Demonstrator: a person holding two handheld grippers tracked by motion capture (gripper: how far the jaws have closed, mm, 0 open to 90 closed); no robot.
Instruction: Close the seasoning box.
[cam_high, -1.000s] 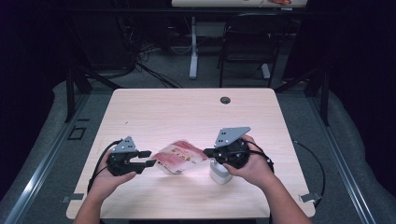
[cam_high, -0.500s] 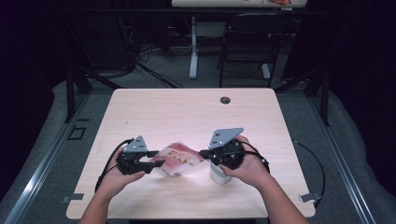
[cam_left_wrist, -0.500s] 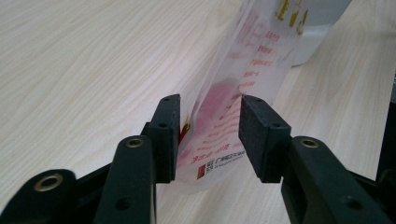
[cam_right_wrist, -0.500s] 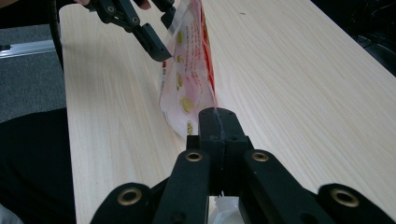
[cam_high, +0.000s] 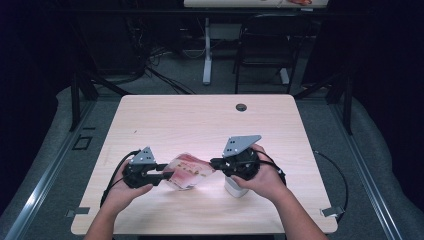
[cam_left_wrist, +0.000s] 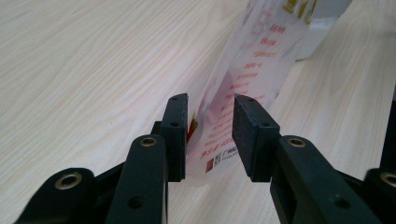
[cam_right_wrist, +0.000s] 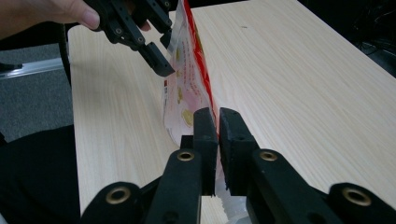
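1. Pale wood grain runs across the table (cam_high: 200, 120), and low on it the person holds a gripper in each hand, with one packet strung between them.
2. On the left, the left gripper (cam_high: 167, 175) sits in the person's left hand (cam_high: 122, 192), its cable looping back toward the table's near edge.
3. In the left gripper view its jaws have just been closing, with the plastic pouch (cam_left_wrist: 247, 79) between them: the left pad lies against the film, while a slim gap shows between the right pad and the printed face, so no firm pinch there yet.
4. In the middle, the pouch (cam_high: 187, 170) is a translucent bag with red and pink printing, held above the table near its front edge, one end at each gripper.
5. To the right, the right gripper (cam_high: 215, 162) is gripped by the right hand (cam_high: 262, 177), with the grey three-cornered plate (cam_high: 240, 145) standing up on top.
6. The right gripper view shows its jaws nearly together with the pouch's red edge (cam_right_wrist: 205, 88) running between the pads; they have just been opening a touch, and I cannot tell whether the pads press on the film.
7. Farther right and under that hand, a small white container (cam_high: 235, 189) stands on the table, just beside the pouch's right end.
8. Farther back, a dark round grommet (cam_high: 241, 107) sits in the tabletop, well apart from everything.
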